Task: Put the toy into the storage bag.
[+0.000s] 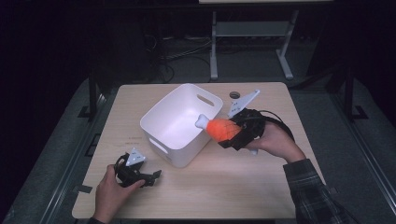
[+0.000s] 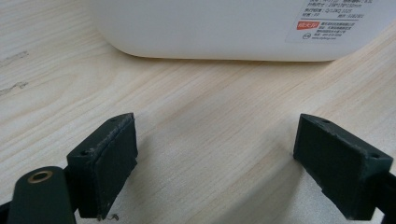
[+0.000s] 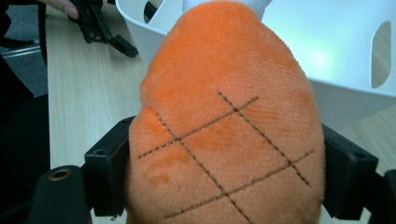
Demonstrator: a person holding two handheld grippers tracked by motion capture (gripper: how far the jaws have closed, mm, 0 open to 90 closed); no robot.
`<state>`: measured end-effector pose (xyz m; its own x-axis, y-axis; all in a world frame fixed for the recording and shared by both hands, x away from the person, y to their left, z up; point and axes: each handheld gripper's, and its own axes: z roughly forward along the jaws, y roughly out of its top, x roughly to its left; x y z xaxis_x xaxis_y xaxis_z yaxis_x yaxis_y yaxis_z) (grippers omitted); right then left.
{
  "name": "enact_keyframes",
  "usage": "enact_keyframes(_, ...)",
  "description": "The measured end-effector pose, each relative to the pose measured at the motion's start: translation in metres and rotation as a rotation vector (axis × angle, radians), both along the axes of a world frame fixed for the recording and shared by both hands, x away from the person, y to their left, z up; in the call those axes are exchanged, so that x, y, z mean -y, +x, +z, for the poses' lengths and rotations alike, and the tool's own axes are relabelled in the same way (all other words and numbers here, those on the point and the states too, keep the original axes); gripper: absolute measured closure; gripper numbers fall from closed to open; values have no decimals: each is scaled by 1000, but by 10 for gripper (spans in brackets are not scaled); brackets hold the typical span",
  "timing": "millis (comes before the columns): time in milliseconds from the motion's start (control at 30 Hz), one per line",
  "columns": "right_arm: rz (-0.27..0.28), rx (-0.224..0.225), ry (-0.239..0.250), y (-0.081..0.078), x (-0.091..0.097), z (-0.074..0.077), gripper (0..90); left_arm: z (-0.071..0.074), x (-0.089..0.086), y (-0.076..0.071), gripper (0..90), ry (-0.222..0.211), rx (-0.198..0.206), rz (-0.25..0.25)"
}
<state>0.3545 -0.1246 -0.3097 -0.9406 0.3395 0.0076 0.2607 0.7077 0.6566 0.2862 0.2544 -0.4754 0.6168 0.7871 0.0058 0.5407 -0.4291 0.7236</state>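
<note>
- The step in hand looks like carrying a plush toy to a bin: the right gripper point(image 1: 232, 132) is clenched on an orange plush drumstick point(image 1: 221, 129), one finger pressed into each flank, as the right gripper view shows point(image 3: 229, 130).
- The drumstick is held off the tabletop point(image 1: 210, 186) at the right-hand wall of the white bin point(image 1: 180, 122). Its white bone end point(image 1: 202, 122) pokes over the rim, while the orange body seems to hang mostly outside it.
- From the right gripper view, the bin's white interior and a slotted handle hole point(image 3: 380, 53) lie just beyond the toy, so the mouth of the bin is near.
- The left gripper point(image 1: 152, 178) rests low at the tabletop, near the bin's front corner, gripped by the person's left hand point(image 1: 109, 193). Its fingers point(image 2: 105, 163) are spread apart with bare wood between them, grasping nothing; the bin's labelled outer wall point(image 2: 224, 28) stands just ahead of them.
- By my reading the placing is not yet done: the toy has to travel further over the opening until its whole body clears the rim.
- The next move calls for keeping the squeeze until then, lowering a little into the bin, and only then letting the fingers release.
- One risk is the soft body catching the rim and tipping the light bin; the idle left gripper sits close enough to steady it.
</note>
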Motion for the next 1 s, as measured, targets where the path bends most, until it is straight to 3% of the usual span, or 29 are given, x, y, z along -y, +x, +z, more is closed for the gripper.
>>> enact_keyframes(533,47,20,-5,17,-32,18,190,0,0,0,126,1,-3,-2)
enact_keyframes(1000,101,19,-38,36,-76,24,189,0,0,0,126,1,-2,-2)
